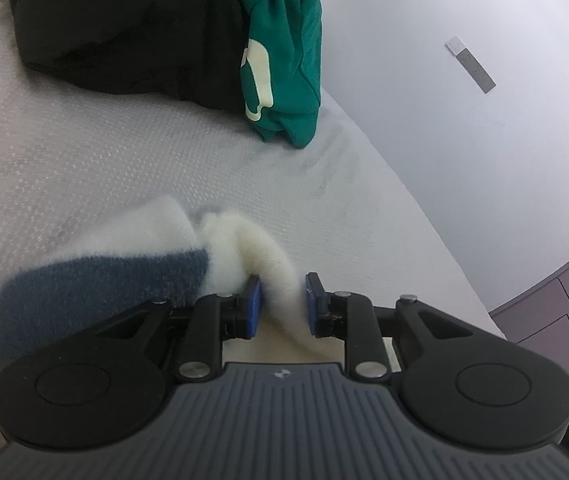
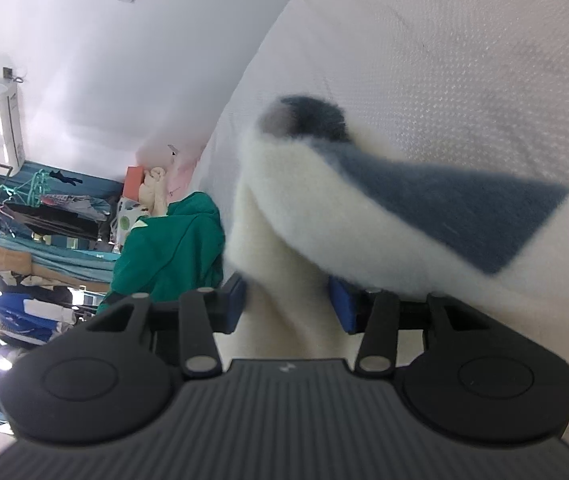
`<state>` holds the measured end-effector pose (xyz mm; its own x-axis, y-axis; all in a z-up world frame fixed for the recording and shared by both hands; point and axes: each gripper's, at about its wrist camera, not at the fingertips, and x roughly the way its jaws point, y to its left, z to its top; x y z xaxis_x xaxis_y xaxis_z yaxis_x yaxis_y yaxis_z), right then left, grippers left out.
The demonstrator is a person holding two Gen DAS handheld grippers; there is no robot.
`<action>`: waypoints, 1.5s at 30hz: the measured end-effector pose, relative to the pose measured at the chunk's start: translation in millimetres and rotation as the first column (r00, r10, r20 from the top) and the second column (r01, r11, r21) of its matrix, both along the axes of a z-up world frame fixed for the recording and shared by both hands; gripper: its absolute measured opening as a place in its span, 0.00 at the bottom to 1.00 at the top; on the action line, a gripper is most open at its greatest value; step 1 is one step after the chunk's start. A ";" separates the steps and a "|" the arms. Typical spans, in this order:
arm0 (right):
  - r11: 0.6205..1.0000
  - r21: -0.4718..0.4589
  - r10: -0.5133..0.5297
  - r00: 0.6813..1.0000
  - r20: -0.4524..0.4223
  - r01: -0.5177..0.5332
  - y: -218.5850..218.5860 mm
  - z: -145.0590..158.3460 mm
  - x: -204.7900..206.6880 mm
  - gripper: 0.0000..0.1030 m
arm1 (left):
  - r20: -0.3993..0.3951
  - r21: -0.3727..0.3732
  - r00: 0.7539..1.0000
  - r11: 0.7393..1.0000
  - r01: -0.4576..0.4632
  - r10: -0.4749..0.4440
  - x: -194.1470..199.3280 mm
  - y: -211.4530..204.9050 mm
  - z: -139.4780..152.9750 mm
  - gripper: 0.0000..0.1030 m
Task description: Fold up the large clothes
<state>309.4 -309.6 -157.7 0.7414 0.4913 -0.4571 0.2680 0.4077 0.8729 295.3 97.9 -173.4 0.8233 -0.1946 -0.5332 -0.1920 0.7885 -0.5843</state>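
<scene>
A fluffy white fleece garment with blue-grey patches [image 1: 104, 280] lies bunched on the white textured bed cover [image 1: 124, 152]. My left gripper [image 1: 283, 304] is shut on a narrow fold of its white edge, with the blue pads pressed on either side. In the right wrist view the same garment [image 2: 444, 208] drapes across the frame, blurred. My right gripper [image 2: 288, 304] is shut on a thick wad of its white fleece, which fills the gap between the pads. The rest of the garment is hidden below both grippers.
A black garment [image 1: 124, 20] and a green one with pale lettering [image 1: 288, 60] are heaped at the far end of the bed, by the white wall [image 1: 484, 120]. In the right wrist view the green garment [image 2: 172, 248] lies at the bed's edge, before crowded clothes racks [image 2: 44, 220].
</scene>
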 end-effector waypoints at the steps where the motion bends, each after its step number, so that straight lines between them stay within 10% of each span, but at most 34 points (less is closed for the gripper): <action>1: 1.000 0.004 0.000 1.000 0.002 0.000 -0.3 -2.6 2.9 0.46 | 0.002 -0.004 1.000 1.000 -0.001 0.001 2.6 1.4 -3.5 0.26; 8: 1.000 0.012 0.019 1.000 0.021 -0.019 -1.2 -5.3 6.3 0.45 | 0.021 0.019 0.999 0.999 0.028 -0.028 -0.5 2.7 3.1 0.30; 13: 0.997 -0.039 0.067 0.996 0.056 -0.065 -5.9 7.7 -7.3 0.48 | 0.070 0.050 0.996 0.998 0.042 -0.046 -27.7 -1.6 24.5 0.67; 28: 0.805 -0.566 0.320 0.934 0.161 -0.178 52.8 51.5 -52.8 0.50 | 0.079 0.303 0.985 0.945 0.124 -0.154 -57.6 -49.5 24.5 0.67; 45: 0.677 -0.716 0.374 0.918 0.133 -0.172 81.5 25.8 -25.5 0.50 | 0.052 0.384 0.993 0.920 0.078 -0.106 -18.4 -54.6 -5.1 0.68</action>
